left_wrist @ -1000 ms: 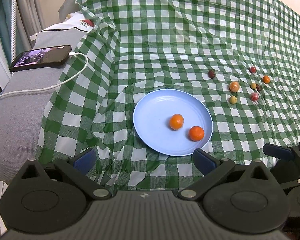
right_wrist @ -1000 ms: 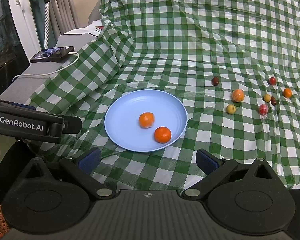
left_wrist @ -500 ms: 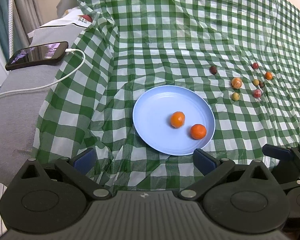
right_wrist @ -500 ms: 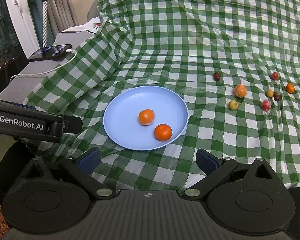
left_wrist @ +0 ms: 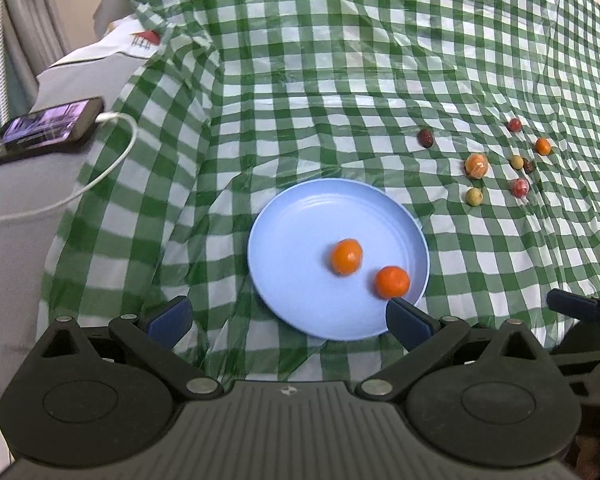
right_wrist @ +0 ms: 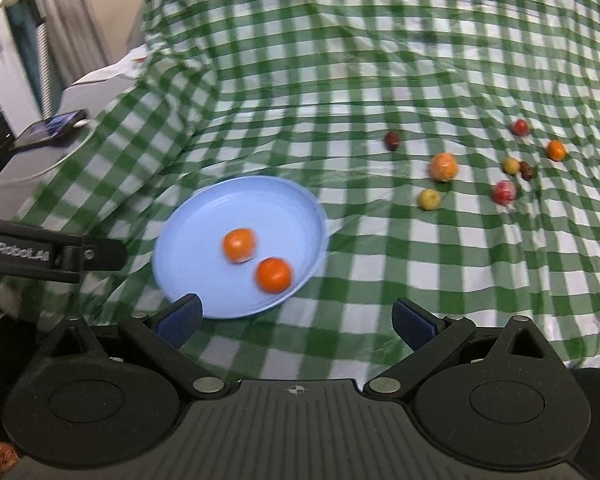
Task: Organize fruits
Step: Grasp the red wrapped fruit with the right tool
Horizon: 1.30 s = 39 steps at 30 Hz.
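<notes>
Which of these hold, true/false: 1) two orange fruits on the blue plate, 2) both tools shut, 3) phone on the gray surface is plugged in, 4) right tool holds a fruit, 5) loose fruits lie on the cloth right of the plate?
1) Two orange fruits sit on the blue plate: true, one orange fruit beside another.
2) Both tools are shut: false. The left tool and right tool are both open.
3) The phone is plugged in: true, a white cable runs from it.
4) The right tool holds a fruit: false, it is empty.
5) Loose small fruits lie on the checkered cloth right of the plate: true.
</notes>
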Each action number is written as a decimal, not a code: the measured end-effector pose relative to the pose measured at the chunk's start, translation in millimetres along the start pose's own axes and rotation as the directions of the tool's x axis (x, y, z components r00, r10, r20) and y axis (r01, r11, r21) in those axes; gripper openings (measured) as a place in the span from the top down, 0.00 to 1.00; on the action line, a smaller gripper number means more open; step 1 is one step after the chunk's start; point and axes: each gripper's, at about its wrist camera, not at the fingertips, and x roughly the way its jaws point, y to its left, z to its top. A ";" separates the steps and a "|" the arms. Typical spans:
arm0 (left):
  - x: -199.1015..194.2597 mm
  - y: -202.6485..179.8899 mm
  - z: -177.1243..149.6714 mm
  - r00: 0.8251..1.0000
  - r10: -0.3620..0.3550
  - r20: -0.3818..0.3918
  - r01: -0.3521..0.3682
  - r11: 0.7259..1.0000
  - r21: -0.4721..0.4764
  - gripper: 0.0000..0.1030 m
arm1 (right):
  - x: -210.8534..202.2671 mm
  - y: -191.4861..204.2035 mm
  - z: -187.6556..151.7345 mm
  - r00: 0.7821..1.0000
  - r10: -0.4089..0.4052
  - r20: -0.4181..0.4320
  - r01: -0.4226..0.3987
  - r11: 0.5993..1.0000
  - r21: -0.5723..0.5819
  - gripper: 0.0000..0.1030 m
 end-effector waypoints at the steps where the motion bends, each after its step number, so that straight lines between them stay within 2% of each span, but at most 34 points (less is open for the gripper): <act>1: 2.0 -3.0 3.6 1.000 -0.001 0.000 0.001 1.000 0.004 0.00 | 0.7 -6.6 2.2 1.000 -0.013 0.005 0.013 1.000 0.010 0.02; 9: 19.7 -39.4 39.3 0.999 -0.026 0.019 0.025 0.999 0.046 0.00 | 1.4 -69.1 20.6 0.989 -0.136 0.063 0.131 0.988 0.087 0.02; 16: 46.0 -89.5 72.2 0.997 -0.074 0.021 0.071 0.991 0.112 0.00 | 6.4 -137.2 34.7 0.963 -0.254 0.094 0.236 0.956 0.173 0.02; 24: 96.9 -169.4 109.1 0.989 -0.144 0.030 0.132 0.959 0.251 0.00 | 33.7 -215.2 49.6 0.929 -0.355 0.108 0.322 0.916 0.241 0.03; 27: 125.2 -195.2 123.2 0.986 -0.165 0.029 0.149 0.946 0.289 0.00 | 52.5 -232.3 56.9 0.936 -0.334 0.110 0.304 0.926 0.224 0.06; 29: 145.7 -208.8 134.0 0.985 -0.173 0.014 0.161 0.940 0.300 0.00 | 67.8 -235.5 58.9 0.944 -0.305 0.124 0.282 0.943 0.178 0.14; 32: 174.6 -225.7 148.3 0.980 -0.197 -0.007 0.189 0.931 0.313 0.00 | 92.3 -232.3 59.8 0.955 -0.267 0.131 0.255 0.962 0.097 0.25; 37: 215.0 -249.2 163.5 0.974 -0.218 -0.054 0.223 0.907 0.358 0.01 | 134.6 -225.0 65.7 0.969 -0.211 0.132 0.212 0.977 0.004 0.37; 39: 228.5 -256.1 166.7 0.971 -0.225 -0.078 0.238 0.903 0.358 0.06 | 152.0 -223.5 69.3 0.972 -0.204 0.120 0.209 0.978 -0.026 0.42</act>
